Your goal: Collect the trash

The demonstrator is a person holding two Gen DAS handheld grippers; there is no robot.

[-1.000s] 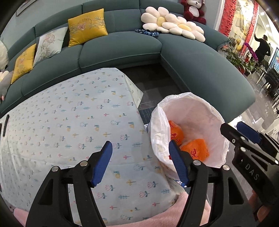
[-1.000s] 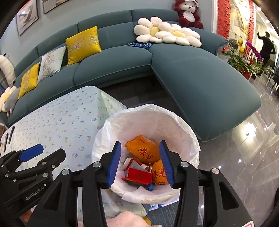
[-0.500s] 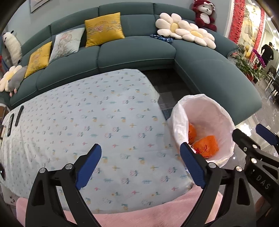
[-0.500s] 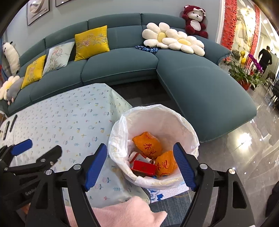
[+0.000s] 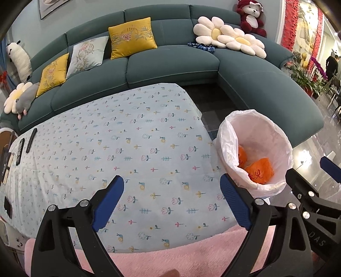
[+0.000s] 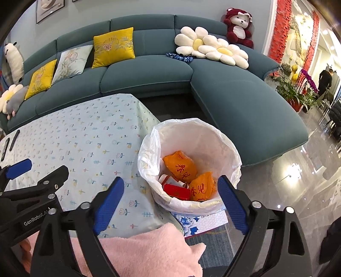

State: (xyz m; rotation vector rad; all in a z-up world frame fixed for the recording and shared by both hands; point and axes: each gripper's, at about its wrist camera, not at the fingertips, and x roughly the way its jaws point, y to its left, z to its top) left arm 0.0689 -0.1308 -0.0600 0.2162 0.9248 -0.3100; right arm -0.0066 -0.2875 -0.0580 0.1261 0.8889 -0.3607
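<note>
Nearest the left gripper [image 5: 170,200], under its spread, empty blue pads, lies pink fleece fabric [image 5: 149,262], and just beyond it the counter [image 5: 119,149] under a pale flower-print cloth. The right gripper [image 6: 170,198] is likewise released, wide apart and holding nothing; the same pink fabric sits below it. Directly ahead between the right gripper's pads stands the trash bin [image 6: 232,149], lined with a white bag, beside the counter's corner; from the left gripper it is ahead and to the right. Inside the bin lie two orange packets [image 6: 181,166] with red characters and a small red box [image 6: 177,191] at the near side, with a white scrap next to it. Under the bin's near edge a blue-and-white patterned box [image 6: 202,223] shows. Far left of the left gripper, dark remotes [image 5: 21,151] rest at the counter's edge. Beyond everything curves a teal sofa [image 5: 170,70] carrying yellow cushions [image 5: 132,40], daisy-shaped pillows [image 5: 230,40] and a red plush bear [image 5: 251,17].
</note>
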